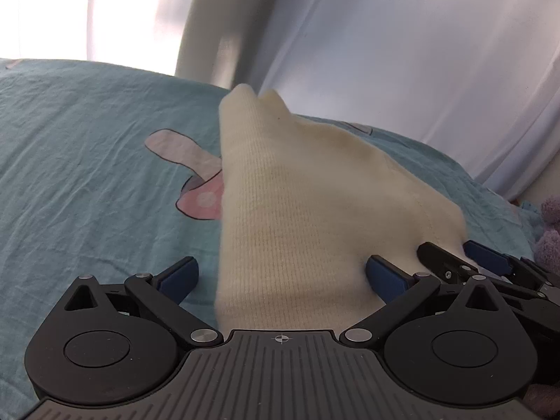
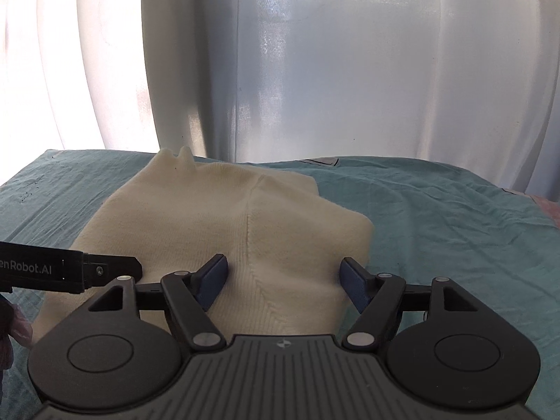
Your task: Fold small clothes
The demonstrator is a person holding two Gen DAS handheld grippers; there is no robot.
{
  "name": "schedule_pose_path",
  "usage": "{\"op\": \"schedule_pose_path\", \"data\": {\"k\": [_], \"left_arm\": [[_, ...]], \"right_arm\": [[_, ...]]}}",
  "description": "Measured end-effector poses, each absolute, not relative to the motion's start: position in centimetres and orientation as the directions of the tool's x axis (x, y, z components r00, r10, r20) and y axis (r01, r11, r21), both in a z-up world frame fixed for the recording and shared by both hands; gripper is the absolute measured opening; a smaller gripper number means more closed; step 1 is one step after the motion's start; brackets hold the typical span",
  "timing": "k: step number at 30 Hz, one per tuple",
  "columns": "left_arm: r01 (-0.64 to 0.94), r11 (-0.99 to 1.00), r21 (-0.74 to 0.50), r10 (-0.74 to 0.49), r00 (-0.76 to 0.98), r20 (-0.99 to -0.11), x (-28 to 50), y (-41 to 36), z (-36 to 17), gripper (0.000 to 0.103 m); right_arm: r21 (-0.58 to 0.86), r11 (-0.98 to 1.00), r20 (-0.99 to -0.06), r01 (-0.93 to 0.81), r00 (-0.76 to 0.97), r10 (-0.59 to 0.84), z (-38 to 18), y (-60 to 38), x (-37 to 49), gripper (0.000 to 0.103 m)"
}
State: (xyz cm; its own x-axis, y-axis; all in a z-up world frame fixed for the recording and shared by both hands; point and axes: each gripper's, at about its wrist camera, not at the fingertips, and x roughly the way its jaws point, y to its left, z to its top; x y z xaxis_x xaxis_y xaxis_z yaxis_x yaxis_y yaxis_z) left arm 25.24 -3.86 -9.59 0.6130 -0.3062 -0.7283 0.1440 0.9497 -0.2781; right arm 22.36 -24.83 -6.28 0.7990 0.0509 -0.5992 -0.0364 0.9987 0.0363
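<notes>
A cream knitted garment [image 1: 297, 210] lies folded on the teal bedsheet [image 1: 87, 133]; it also shows in the right wrist view [image 2: 217, 217] with a seam running down its middle. My left gripper [image 1: 281, 274] is open, its blue pads either side of the garment's near edge. My right gripper [image 2: 283, 276] is open too, its jaws wide over the garment's near right part. The right gripper shows at the right of the left wrist view [image 1: 465, 255]. The left gripper's finger [image 2: 105, 271] shows at the left of the right wrist view.
A pink cartoon print [image 1: 189, 171] is on the sheet left of the garment. White curtains [image 2: 350, 70] hang behind the bed. A purple plush object [image 1: 549, 231] sits at the bed's right edge. Bare sheet [image 2: 455, 227] lies to the garment's right.
</notes>
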Motion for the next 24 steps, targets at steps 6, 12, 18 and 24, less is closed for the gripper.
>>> {"op": "schedule_pose_path", "data": {"k": [6, 12, 18, 24], "left_arm": [[0.163, 0.954, -0.253, -0.3, 0.581, -0.756, 23.9, -3.4, -8.1, 0.103], [0.168, 0.953, -0.25, -0.302, 0.564, -0.769, 23.6, -4.1, -8.8, 0.103], [0.157, 0.95, -0.271, -0.312, 0.55, -0.775, 23.8, -3.8, -9.0, 0.103], [0.162, 0.951, -0.265, -0.31, 0.535, -0.786, 23.4, -3.4, -8.7, 0.103]], "right_arm": [[0.054, 0.999, -0.653, -0.01, 0.756, 0.043, -4.6, -25.2, 21.2, 0.076], [0.001, 1.0, -0.673, -0.008, 0.74, 0.007, -5.5, -25.3, 18.8, 0.081], [0.02, 1.0, -0.678, -0.015, 0.735, 0.025, -5.8, -26.3, 18.9, 0.086], [0.008, 1.0, -0.693, -0.004, 0.721, 0.009, -5.5, -26.1, 18.3, 0.088]]}}
